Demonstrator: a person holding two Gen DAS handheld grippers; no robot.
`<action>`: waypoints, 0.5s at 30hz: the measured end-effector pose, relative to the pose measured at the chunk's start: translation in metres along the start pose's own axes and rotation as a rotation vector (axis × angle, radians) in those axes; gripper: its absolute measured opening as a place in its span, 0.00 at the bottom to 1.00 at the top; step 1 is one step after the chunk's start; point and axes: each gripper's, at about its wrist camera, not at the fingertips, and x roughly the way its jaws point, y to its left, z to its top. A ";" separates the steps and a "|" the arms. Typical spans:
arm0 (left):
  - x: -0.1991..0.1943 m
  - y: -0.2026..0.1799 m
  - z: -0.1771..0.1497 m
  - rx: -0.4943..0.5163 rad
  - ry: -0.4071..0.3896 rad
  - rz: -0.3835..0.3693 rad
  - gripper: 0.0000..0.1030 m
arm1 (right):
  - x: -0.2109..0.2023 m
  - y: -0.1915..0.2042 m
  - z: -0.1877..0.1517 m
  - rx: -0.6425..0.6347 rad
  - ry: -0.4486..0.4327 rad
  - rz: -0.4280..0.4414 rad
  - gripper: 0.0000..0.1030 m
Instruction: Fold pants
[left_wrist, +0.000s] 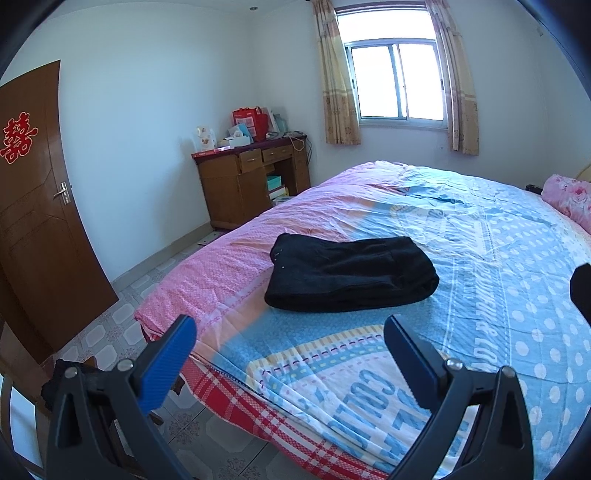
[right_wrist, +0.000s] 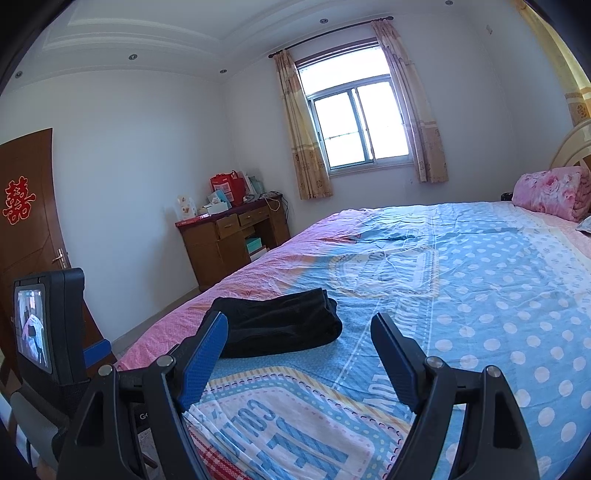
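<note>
Black pants are lying as a compact folded bundle on the bed, near its foot-side edge, where the pink part of the cover is meeting the blue. Both claws are hovering above the near edge of the bed, released and holding nothing. From the left claw the bundle is sitting straight ahead and a little beyond the fingertips, its long axis running left to right across the view. From the right claw the same bundle is lying ahead and to the left, partly behind the left finger, so the left hand is looking better lined up (a judgement only). The folding is appearing largely done. The right view is showing the other handheld unit with its small screen; the left view is showing the bundle's whole outline.
</note>
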 end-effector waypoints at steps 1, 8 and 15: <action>0.000 0.000 0.000 0.002 0.002 0.000 1.00 | 0.000 0.000 0.000 0.000 0.000 -0.001 0.79; 0.002 0.000 -0.001 0.010 0.014 0.002 1.00 | 0.001 0.000 -0.001 0.001 0.006 0.001 0.79; 0.003 0.001 -0.001 0.010 0.019 0.001 1.00 | 0.002 0.000 -0.002 0.001 0.011 0.001 0.79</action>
